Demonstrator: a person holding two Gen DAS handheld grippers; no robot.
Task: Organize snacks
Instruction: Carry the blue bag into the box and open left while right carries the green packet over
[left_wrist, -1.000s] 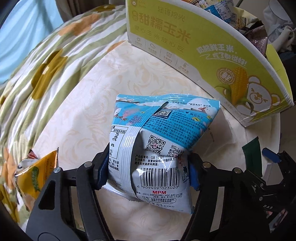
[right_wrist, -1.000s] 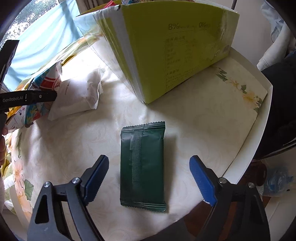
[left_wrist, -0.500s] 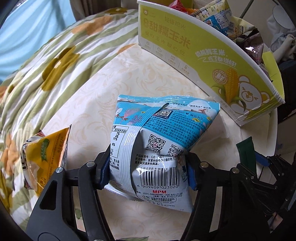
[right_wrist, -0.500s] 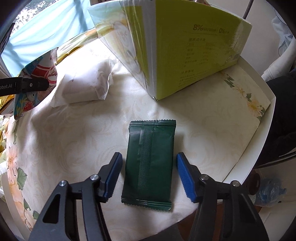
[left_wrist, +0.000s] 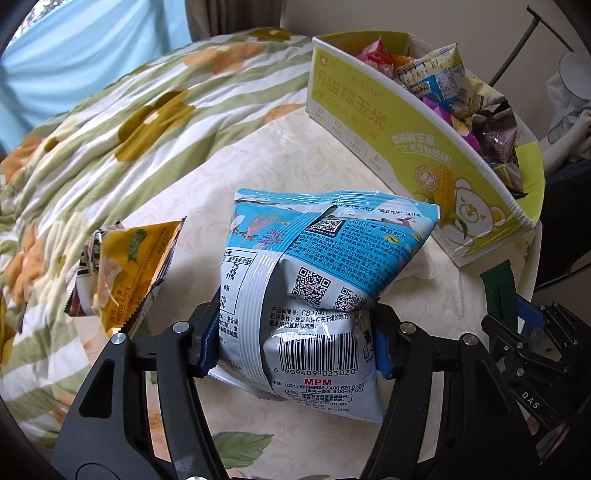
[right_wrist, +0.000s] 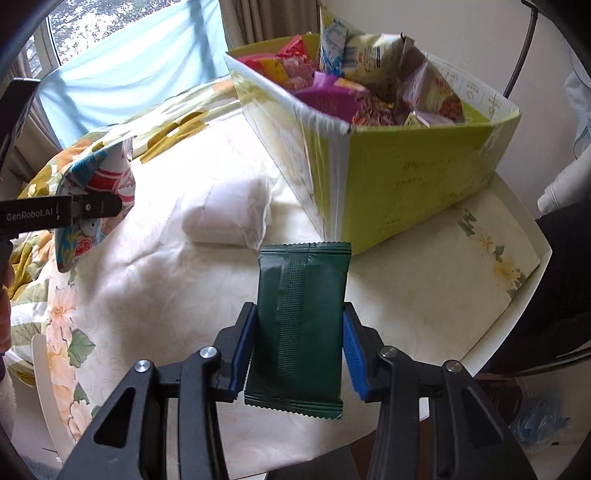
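Left wrist view: the left tool (left_wrist: 295, 341) is clamped on a puffy blue-and-white snack bag (left_wrist: 314, 291), pinched low near the barcode so the air-filled top sticks out forward. The bag looks lifted clear of the cream surface (left_wrist: 207, 192), probably on its way to the yellow-green corn box (left_wrist: 417, 147), which is already loaded with packets. A yellow chip packet (left_wrist: 125, 273) sits off to the left, near the surface's edge.

Right wrist view: the right tool (right_wrist: 299, 349) is squeezed onto a dark green flat packet (right_wrist: 301, 321), gripped across its narrow sides, which makes sense for something that thin. Its ribbed back seam faces the camera. It's held just in front of the box corner. A white pouch (right_wrist: 225, 214) is lying on the surface beside the box.
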